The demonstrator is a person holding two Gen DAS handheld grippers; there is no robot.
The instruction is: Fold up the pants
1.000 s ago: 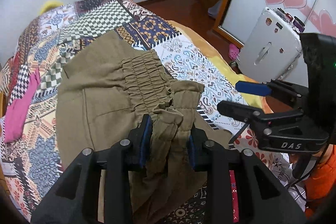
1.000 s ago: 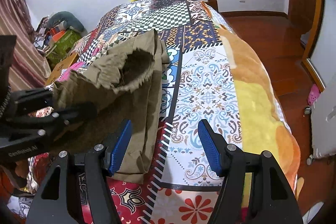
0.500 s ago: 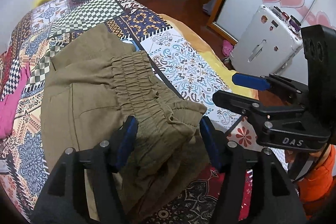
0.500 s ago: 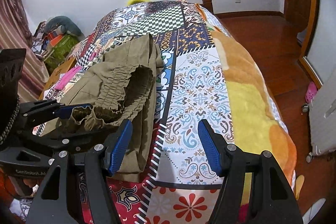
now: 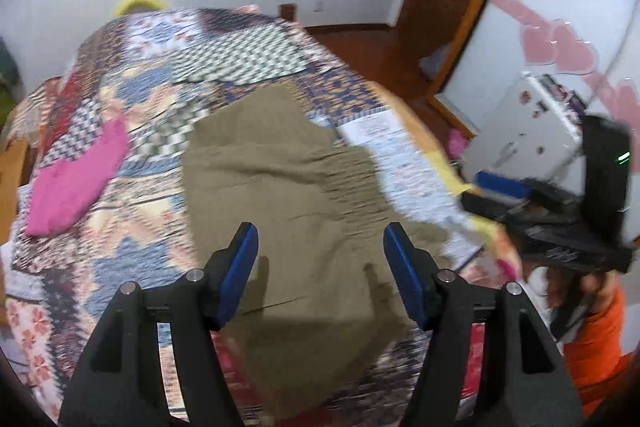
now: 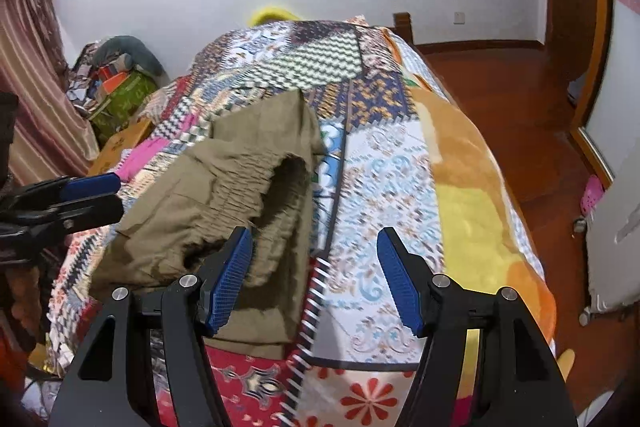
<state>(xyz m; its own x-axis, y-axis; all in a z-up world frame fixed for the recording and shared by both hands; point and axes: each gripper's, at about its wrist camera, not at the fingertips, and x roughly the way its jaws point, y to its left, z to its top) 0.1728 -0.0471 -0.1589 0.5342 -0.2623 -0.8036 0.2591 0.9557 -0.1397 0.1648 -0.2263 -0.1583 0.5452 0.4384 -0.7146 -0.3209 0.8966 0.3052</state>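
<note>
The olive pants lie loosely folded on the patchwork quilt, with the gathered waistband on their right side. My left gripper hovers above the near part of the pants. Its jaws are opening and nothing is pressed between the blue pads. The view is blurred by motion. In the right wrist view the pants lie to the left, their waistband mouth gaping open. My right gripper stands open over the quilt beside the pants' right edge, holding nothing. The left gripper shows at the far left there.
A pink garment lies on the quilt left of the pants. A white suitcase stands on the wooden floor right of the bed. A cardboard box and clutter sit left of the bed. An orange sleeve shows at lower right.
My left gripper let go of the bunched waistband, opened wide and drew back and up. The waistband dropped onto the pants on the bed. The right gripper stayed put.
</note>
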